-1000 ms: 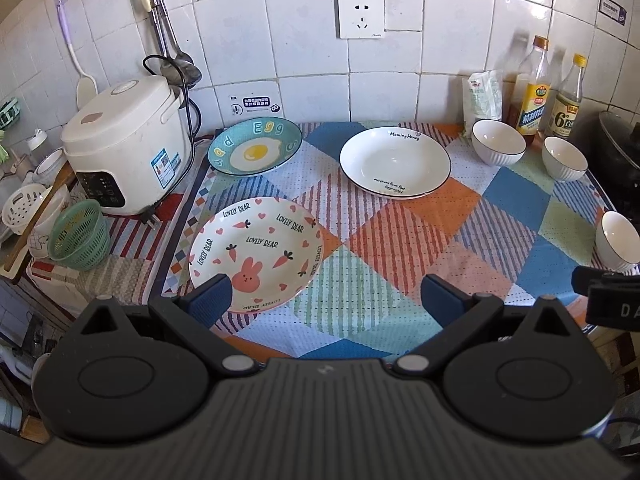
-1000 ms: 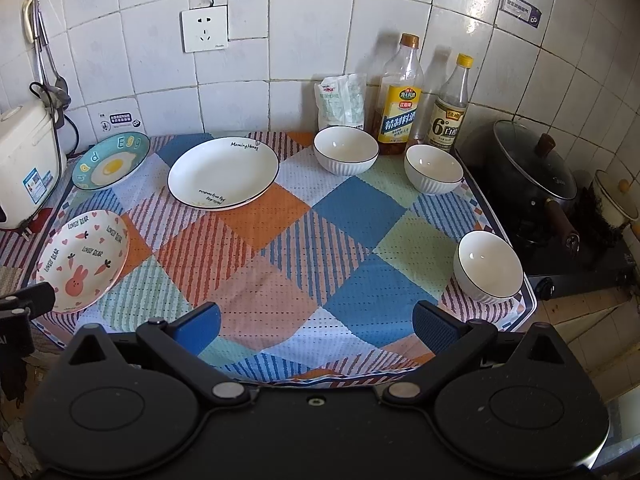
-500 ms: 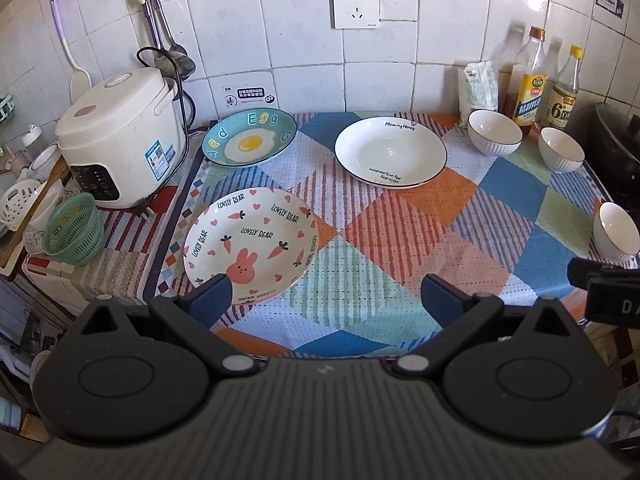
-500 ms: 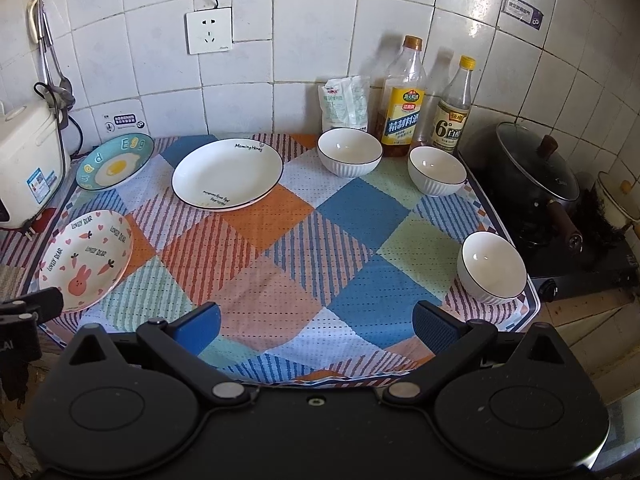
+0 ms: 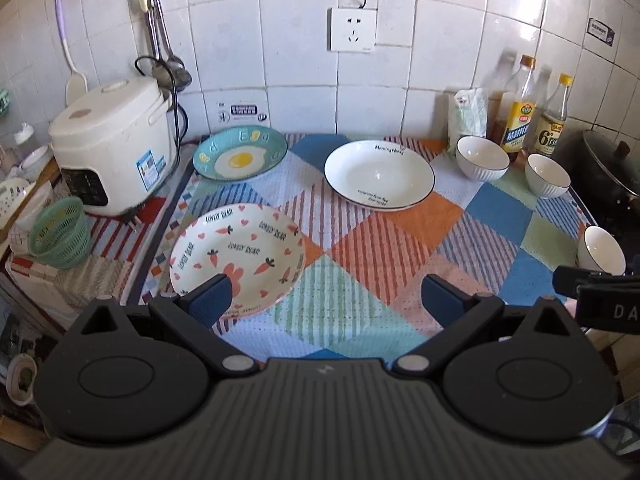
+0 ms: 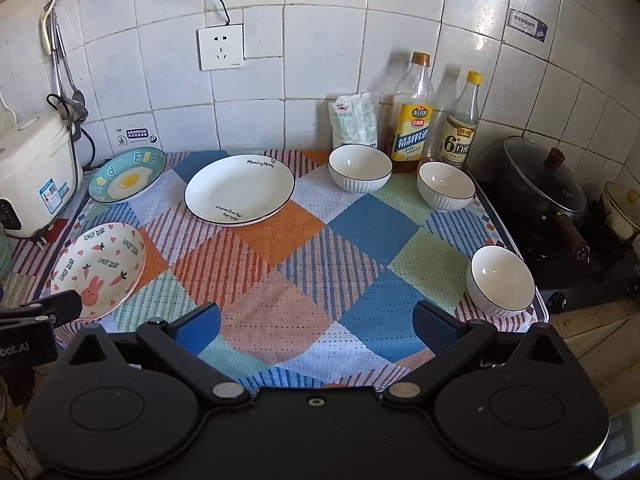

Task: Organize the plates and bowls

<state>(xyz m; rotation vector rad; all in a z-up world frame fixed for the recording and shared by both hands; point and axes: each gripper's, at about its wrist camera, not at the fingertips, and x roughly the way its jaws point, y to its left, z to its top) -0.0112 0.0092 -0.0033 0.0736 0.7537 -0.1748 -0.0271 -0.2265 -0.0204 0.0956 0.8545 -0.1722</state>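
Tiled kitchen counter, checked cloth (image 6: 280, 240) | left gripper (image 5: 326, 296), right gripper (image 6: 316, 326) spread wide, empty | risk: bowl (image 6: 500, 280) at cloth's right edge tips off if nudged

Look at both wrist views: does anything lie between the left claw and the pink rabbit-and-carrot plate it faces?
Nothing visible does. The open left claw hovers at the near rim of the pink rabbit-and-carrot ceramic plate, with only bare checked tablecloth around it. The teal egg plate and white round plate sit farther back.

Plates (image 5: 379, 174) lie left of bowls (image 6: 446, 185).
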